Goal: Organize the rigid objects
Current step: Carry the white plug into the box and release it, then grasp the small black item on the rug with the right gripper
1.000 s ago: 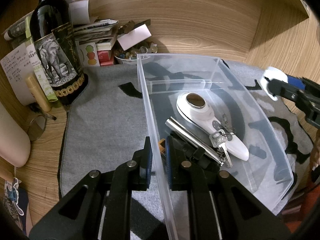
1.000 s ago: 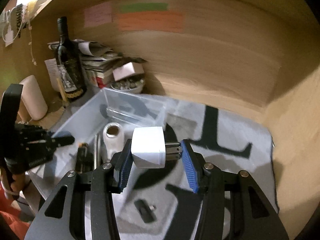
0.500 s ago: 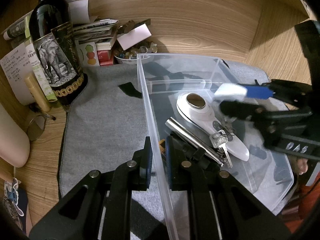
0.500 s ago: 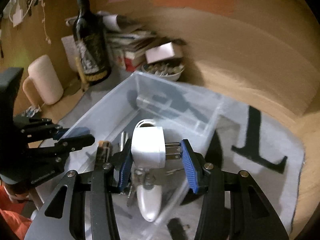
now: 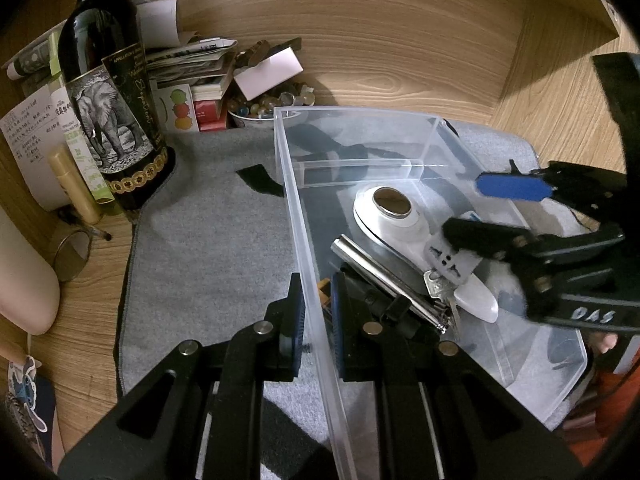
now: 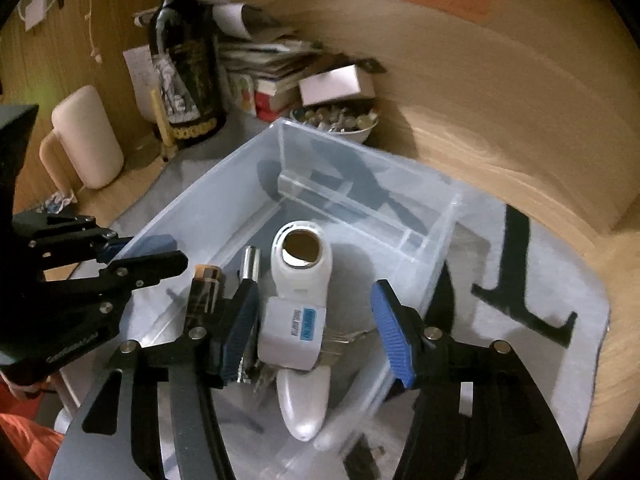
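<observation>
A clear plastic bin [image 5: 404,114] [image 6: 408,168] sits on a grey mat. In it lie a white handheld device [image 5: 394,216] [image 6: 304,264], a metal bar [image 5: 384,270] [image 6: 249,268], keys [image 5: 436,286] and a dark tube [image 6: 202,292]. My left gripper [image 5: 316,308] is shut on the bin's left wall. My right gripper [image 6: 316,332] [image 5: 476,208] is open over the bin. The white power adapter [image 6: 292,334] [image 5: 450,262] lies free between its fingers, on top of the white device.
A wine bottle [image 5: 112,92] [image 6: 186,60], stacked papers and boxes [image 5: 200,72], a bowl of small items [image 6: 336,122] and a cream mug [image 6: 86,136] crowd the back left. A small dark object [image 6: 362,458] lies on the mat in front of the bin. Wooden walls enclose the desk.
My right gripper carried the white adapter over the bin, lowered it and opened, letting it go onto the white device. My left gripper has kept its hold on the bin wall.
</observation>
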